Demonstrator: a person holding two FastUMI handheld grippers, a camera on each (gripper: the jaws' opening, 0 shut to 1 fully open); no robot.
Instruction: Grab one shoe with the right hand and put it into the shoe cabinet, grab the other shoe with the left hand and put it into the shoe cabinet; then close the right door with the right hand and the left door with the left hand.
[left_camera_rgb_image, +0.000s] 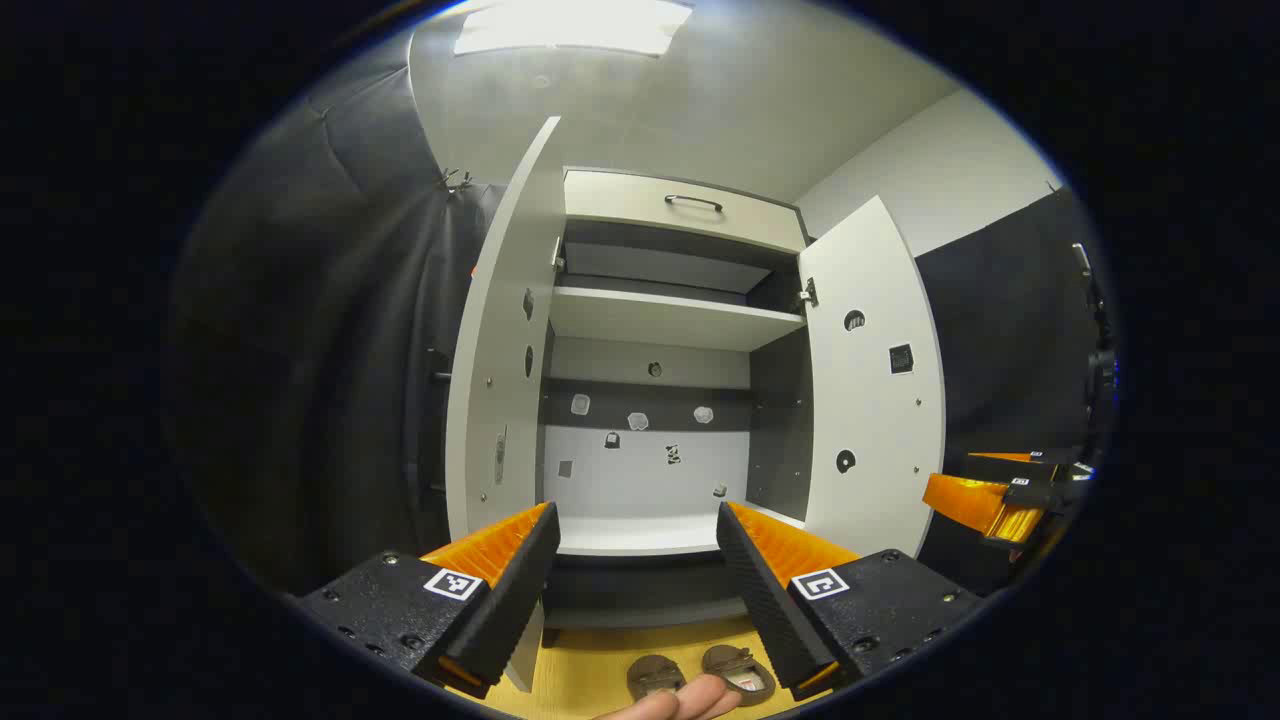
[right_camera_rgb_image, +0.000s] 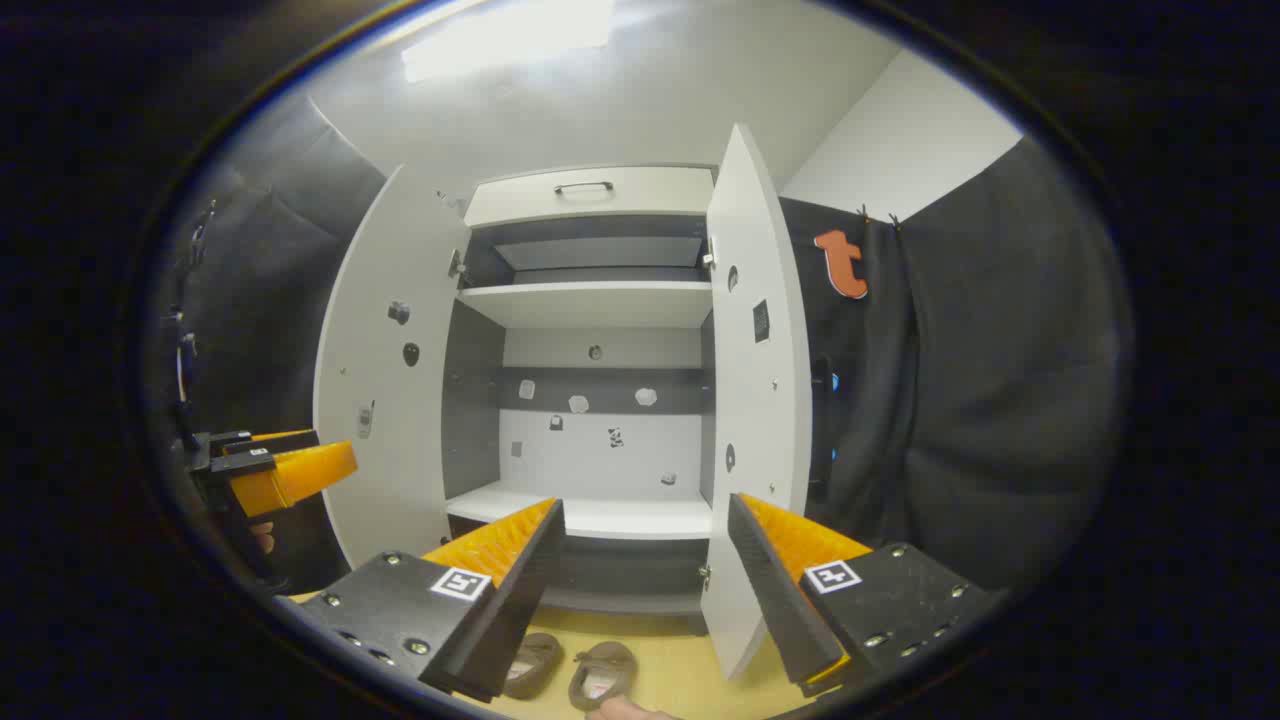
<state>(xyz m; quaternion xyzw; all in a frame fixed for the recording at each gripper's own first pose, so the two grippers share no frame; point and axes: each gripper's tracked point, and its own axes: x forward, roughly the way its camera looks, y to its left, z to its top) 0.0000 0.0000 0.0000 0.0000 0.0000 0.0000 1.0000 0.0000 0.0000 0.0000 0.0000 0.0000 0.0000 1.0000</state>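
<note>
1. Shoes (right_camera_rgb_image: 575, 672): pair on the floor before the open cabinet (right_camera_rgb_image: 590, 300), at 6 o'clock, below both jaw sets; toes point toward the cabinet.
2. Right gripper (right_camera_rgb_image: 640, 590): jaws apart, empty; seemingly nearer the shoes.
3. Left gripper (left_camera_rgb_image: 635, 590): jaws apart, empty.

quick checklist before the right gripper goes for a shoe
1. Right gripper open: ok, fingers spread with nothing between.
2. Left gripper open: ok, also free.
3. Shoes within reach: ok, both lie side by side on the floor before the cabinet.
4. Doors open: ok, left door and right door both swung wide.
5. Bottom shelf free: ok, bare where visible.
6. A person's fingers lie by the shoes: cannot tell if they block the grasp.
</note>
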